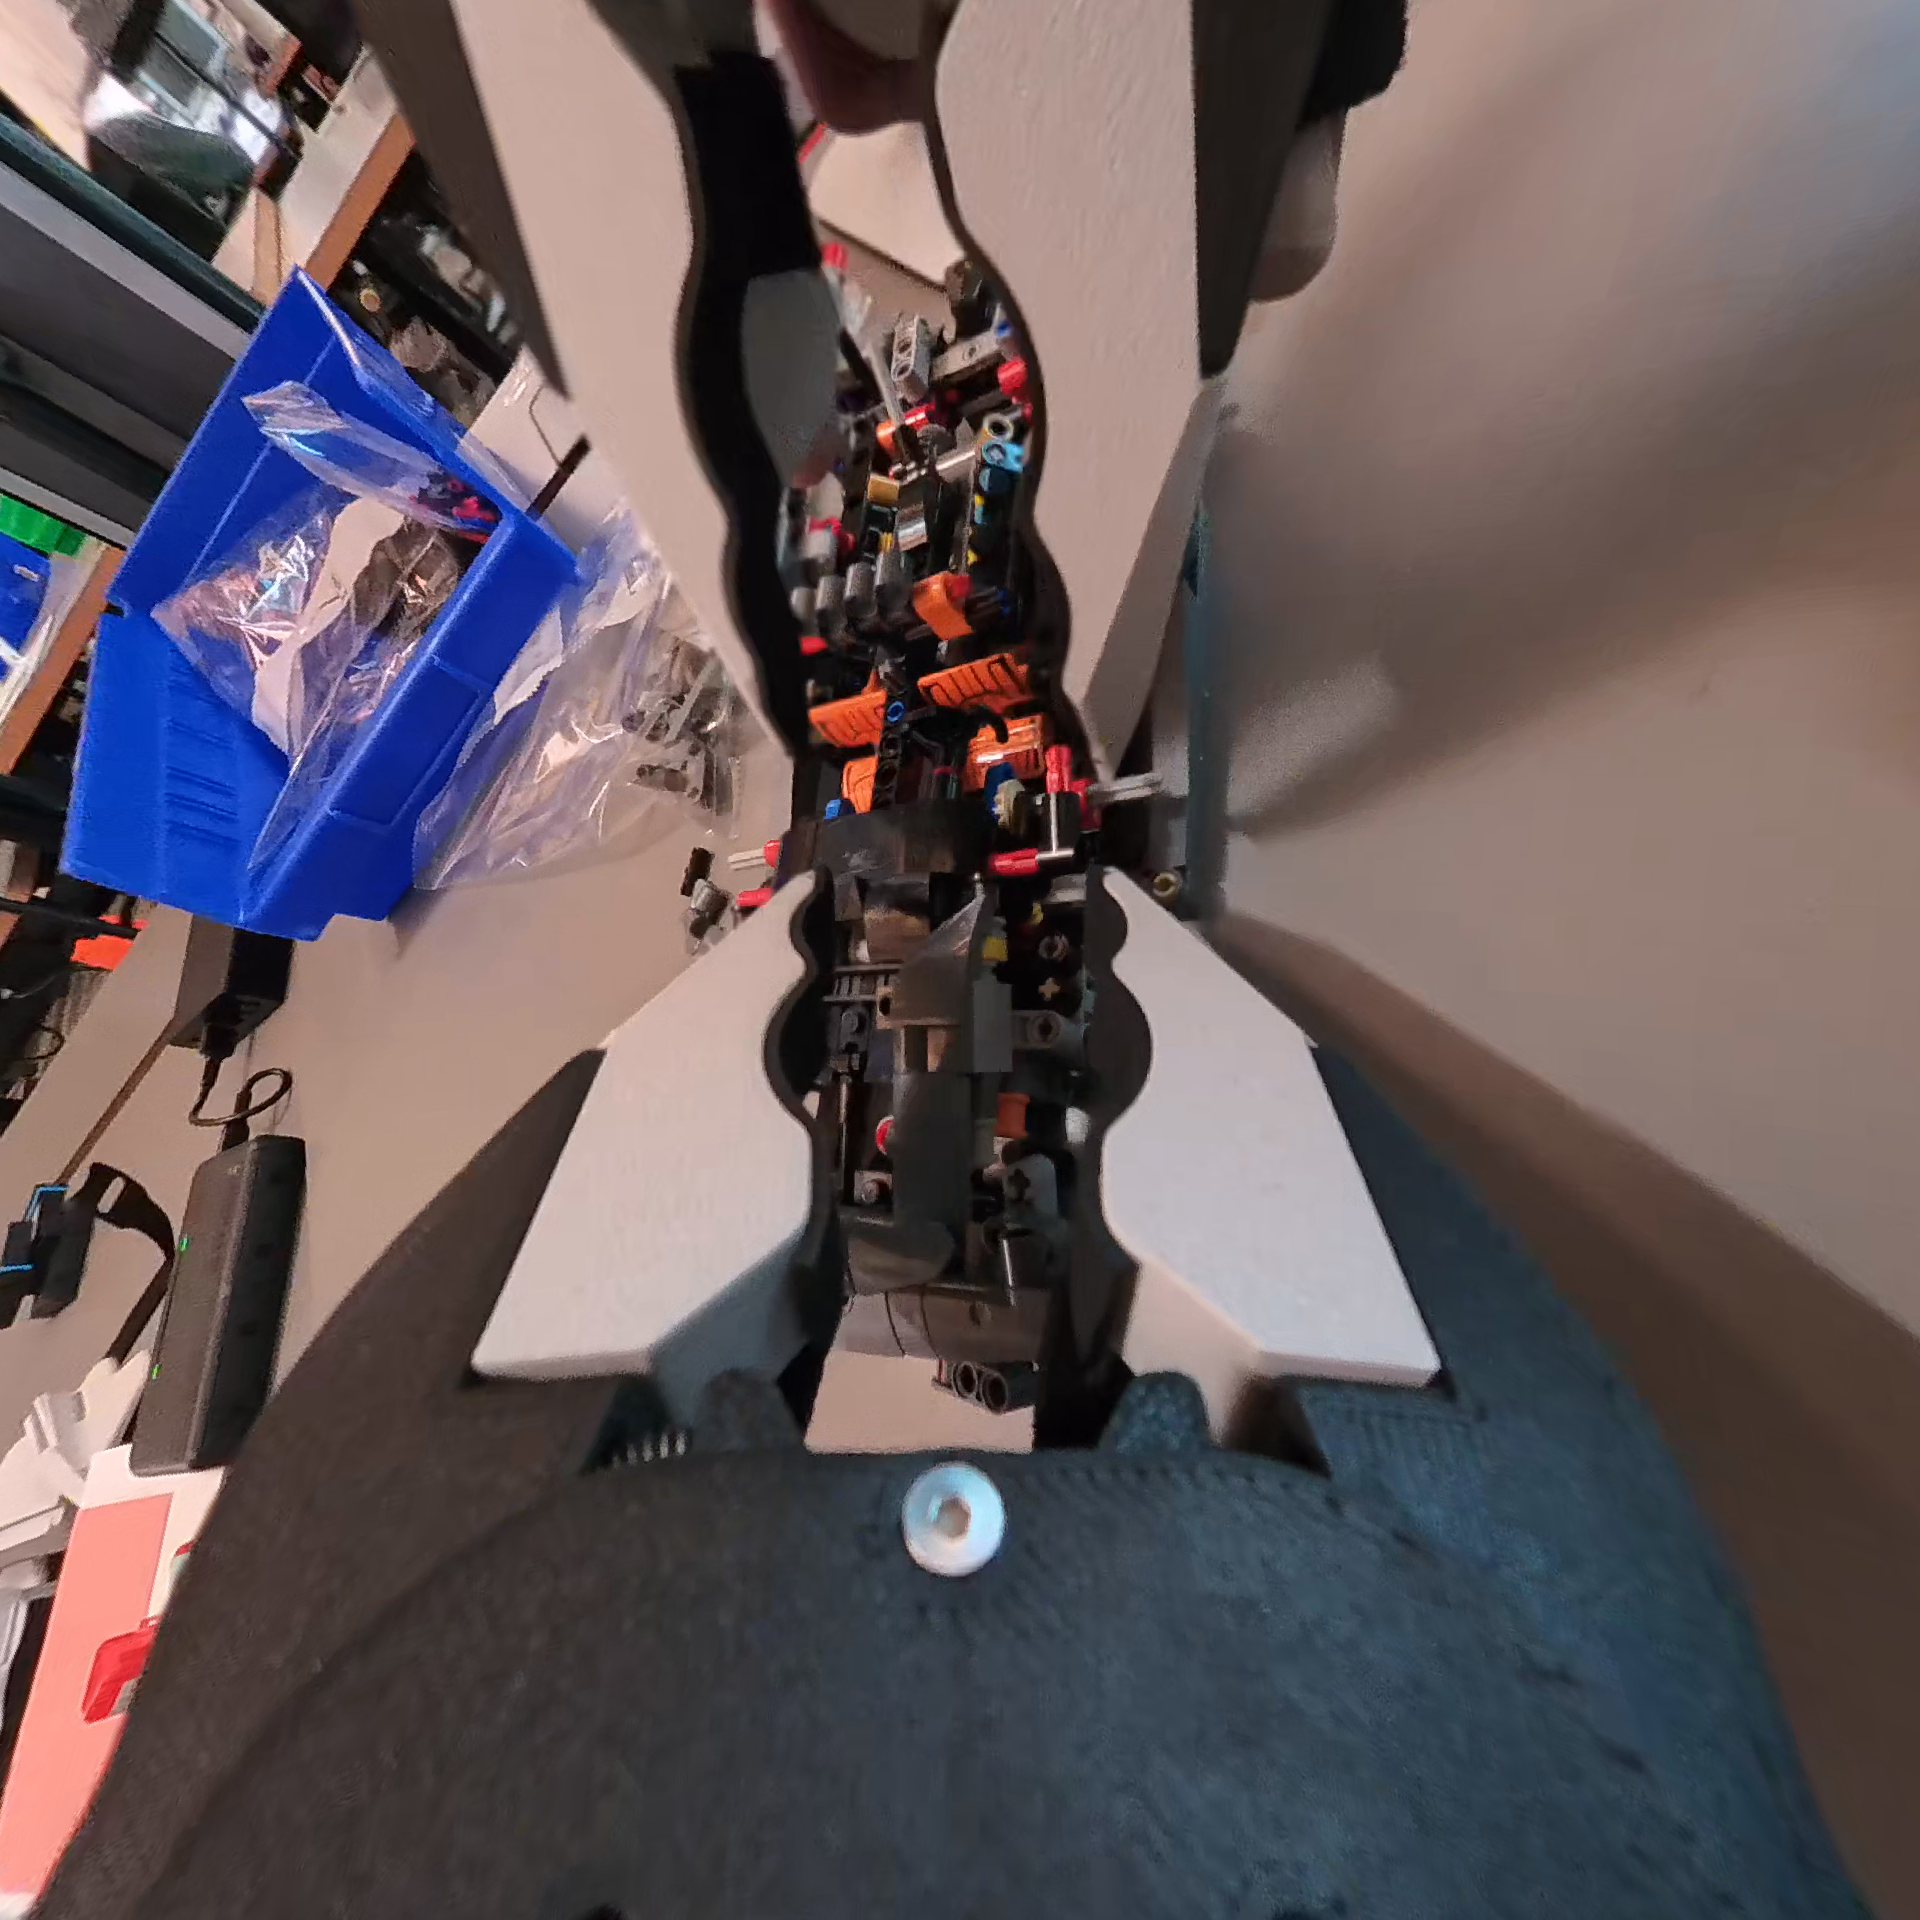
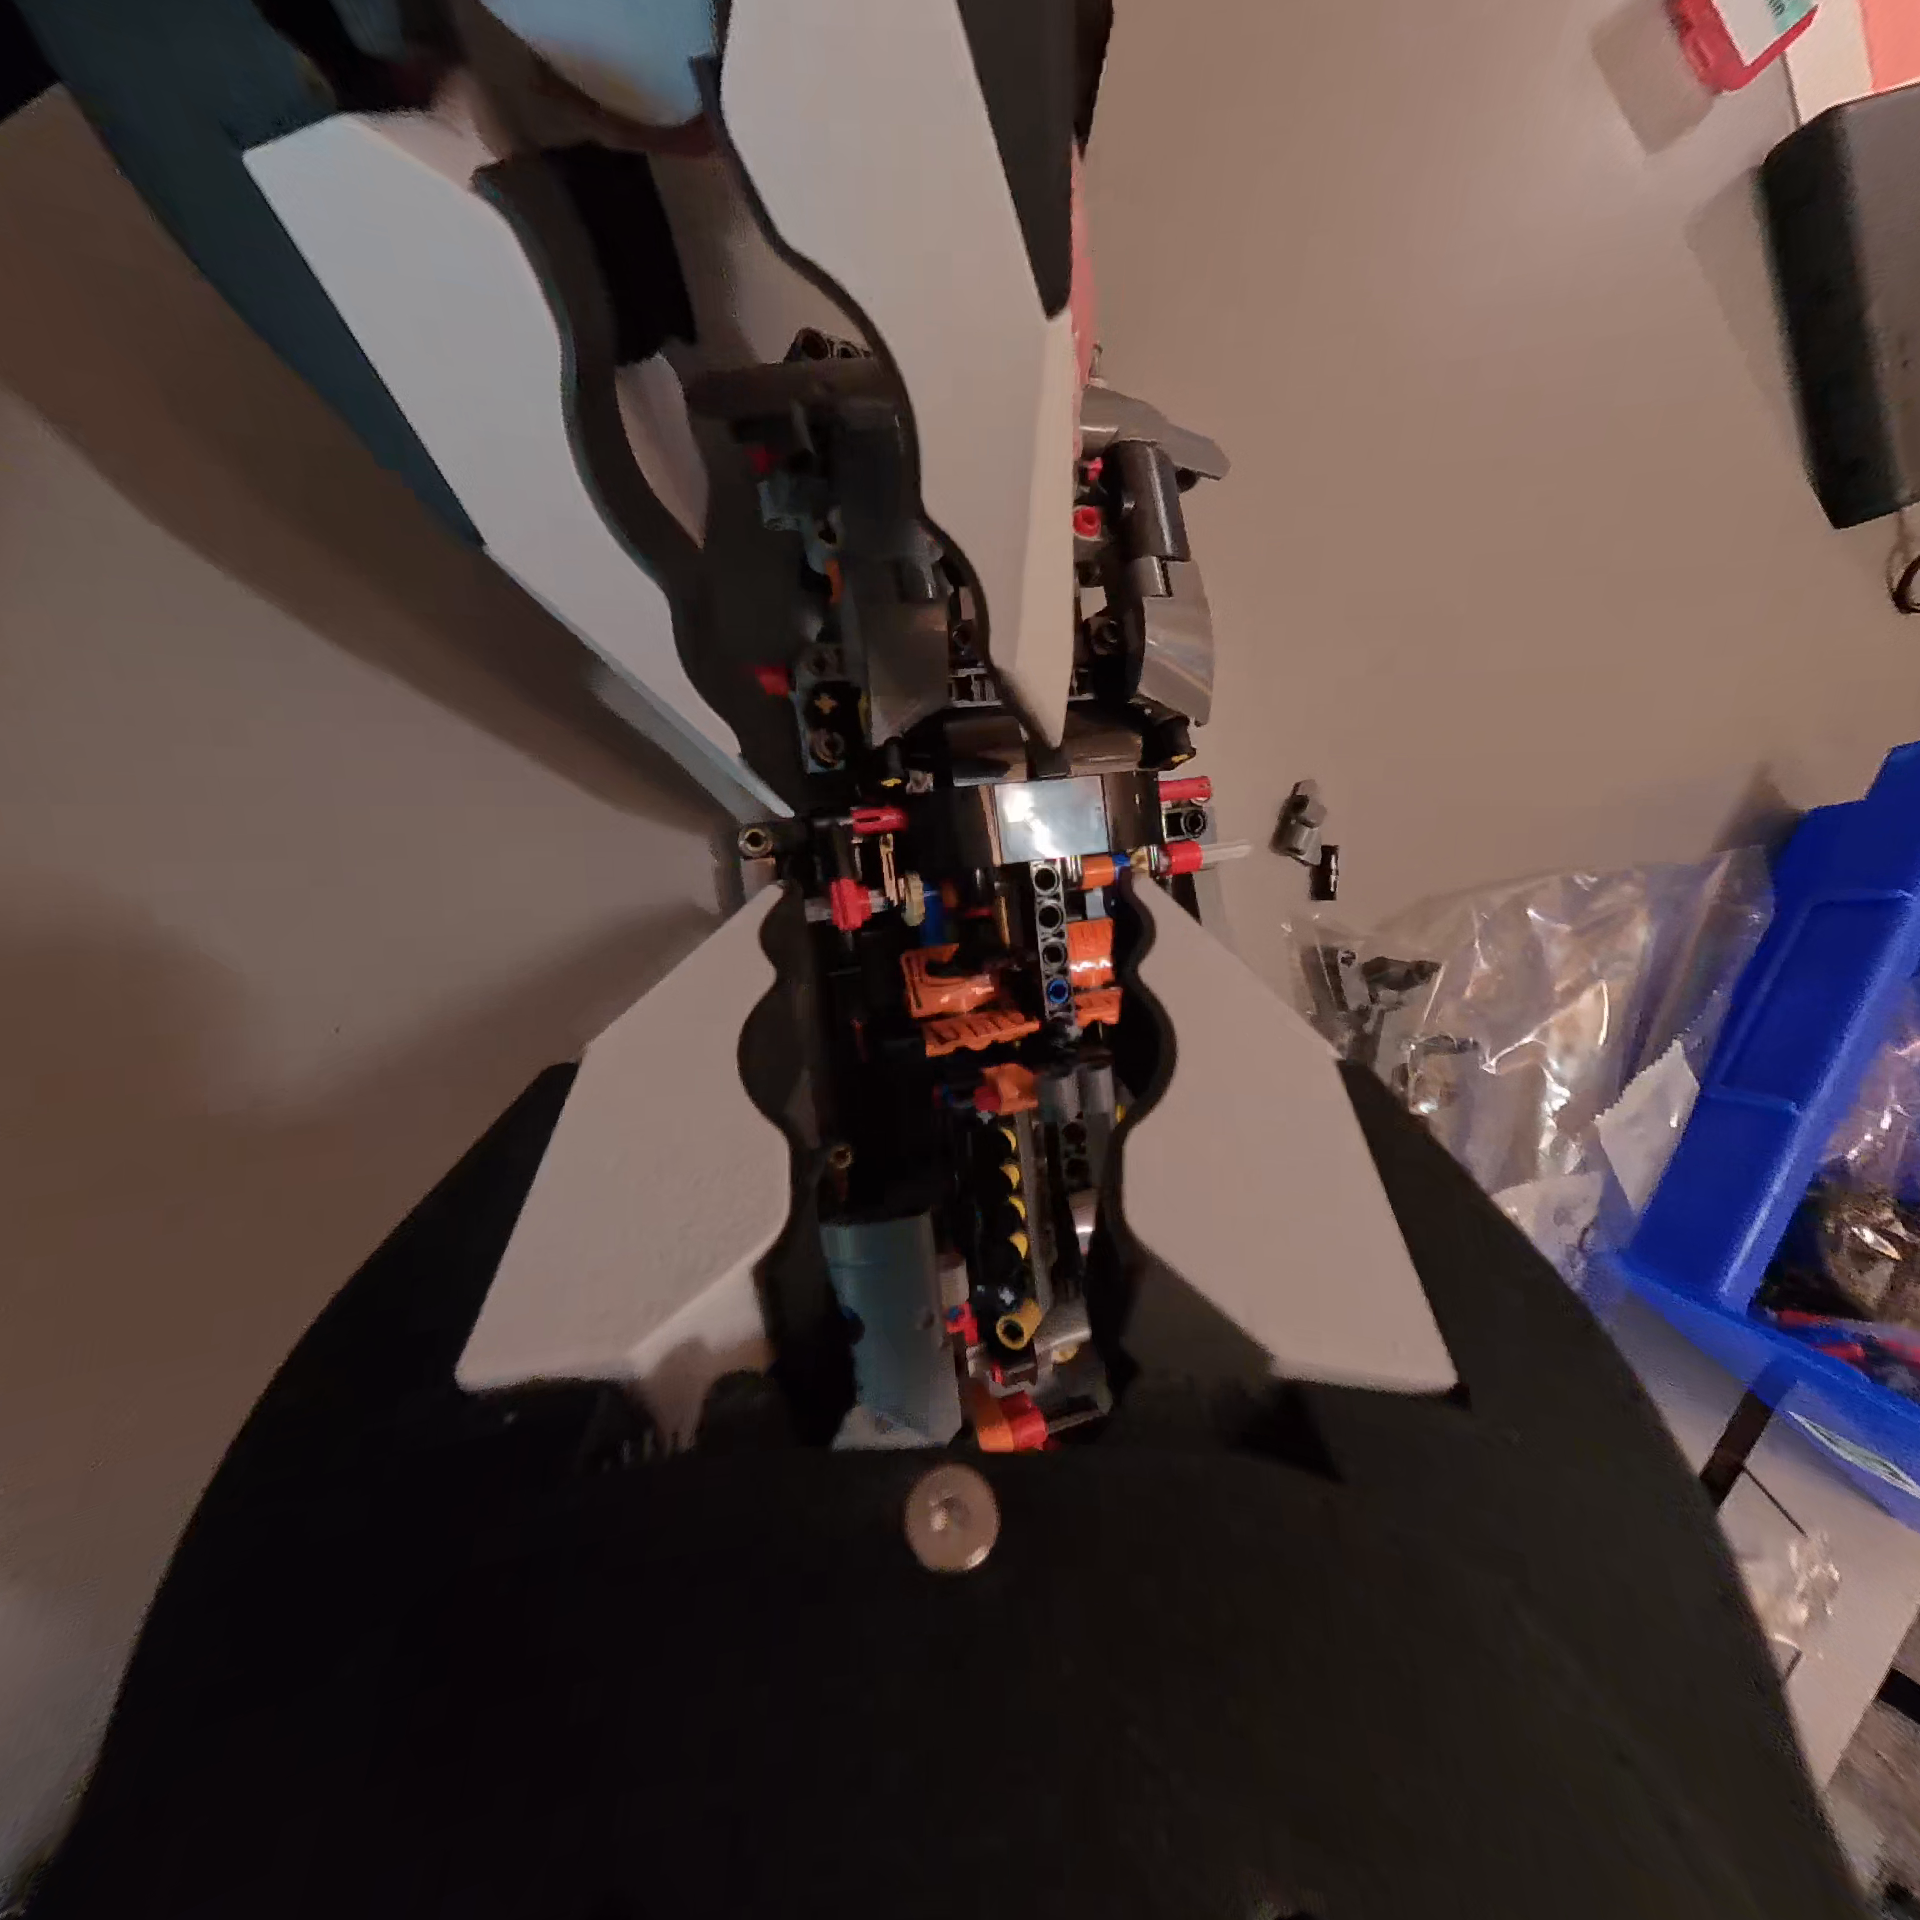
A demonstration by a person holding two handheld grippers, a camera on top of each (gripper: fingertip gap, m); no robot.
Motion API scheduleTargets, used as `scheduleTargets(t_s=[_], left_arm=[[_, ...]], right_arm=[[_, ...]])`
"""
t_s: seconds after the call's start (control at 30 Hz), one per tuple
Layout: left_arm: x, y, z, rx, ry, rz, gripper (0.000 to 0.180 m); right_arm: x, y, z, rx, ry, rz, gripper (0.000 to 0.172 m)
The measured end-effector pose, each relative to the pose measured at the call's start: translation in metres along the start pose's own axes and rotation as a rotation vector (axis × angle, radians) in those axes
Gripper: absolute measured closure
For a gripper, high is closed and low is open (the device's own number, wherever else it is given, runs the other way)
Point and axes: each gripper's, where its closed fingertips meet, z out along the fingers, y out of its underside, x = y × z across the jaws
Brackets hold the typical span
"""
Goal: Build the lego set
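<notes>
A long toy-brick model [image 1: 914, 623] of black, grey and orange parts with red pins lies lengthwise between both grippers over a pale table [image 1: 468, 1039]. My left gripper [image 1: 951, 883] is shut on its dark grey end, a pad against each side. My right gripper [image 2: 956, 891] faces it from the far end and is shut on the orange and black end of the model [image 2: 997, 821]. The right gripper also shows at the top of the left wrist view [image 1: 935, 738]. The left gripper shows at the top of the right wrist view [image 2: 914, 779].
A blue bin [image 1: 208, 727] with clear plastic bags [image 1: 582, 707] of small parts stands beside the model; both also show in the right wrist view, the bin [image 2: 1766, 1039] and the bags [image 2: 1507, 987]. Loose small pieces [image 2: 1304, 831] lie near it. A black power pack [image 1: 223, 1299] and cables lie nearby. Both grippers' tips are close together, under 4 cm apart.
</notes>
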Motion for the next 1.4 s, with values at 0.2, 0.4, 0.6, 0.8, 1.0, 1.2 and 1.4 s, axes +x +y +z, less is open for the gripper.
scheduleTargets(t_s=[0.2,0.4,0.6,0.8,1.0,1.2,1.4], left_arm=[[0.002,0.001,0.005,-0.008,0.011,-0.002,0.137],[0.004,0.001,0.007,-0.006,0.020,0.004,0.140],[0.004,0.001,0.009,-0.001,0.031,0.006,0.141],[0.004,0.000,0.009,-0.009,0.047,0.016,0.143],[0.003,0.001,0.010,-0.013,0.062,0.015,0.142],[0.001,0.003,0.010,-0.018,0.066,0.016,0.144],[0.001,0.002,0.010,-0.017,0.073,0.012,0.146]], right_arm=[[0.004,0.000,0.017,0.002,-0.073,0.017,0.100],[0.006,-0.001,0.022,-0.008,-0.107,-0.008,0.101],[0.005,-0.001,0.023,-0.032,-0.129,-0.034,0.101],[0.005,-0.002,0.021,-0.058,-0.187,-0.006,0.102],[0.005,-0.002,0.021,-0.085,-0.183,-0.010,0.103],[0.007,-0.003,0.022,-0.096,-0.176,-0.004,0.107],[0.006,-0.005,0.020,-0.112,-0.168,-0.025,0.113]])
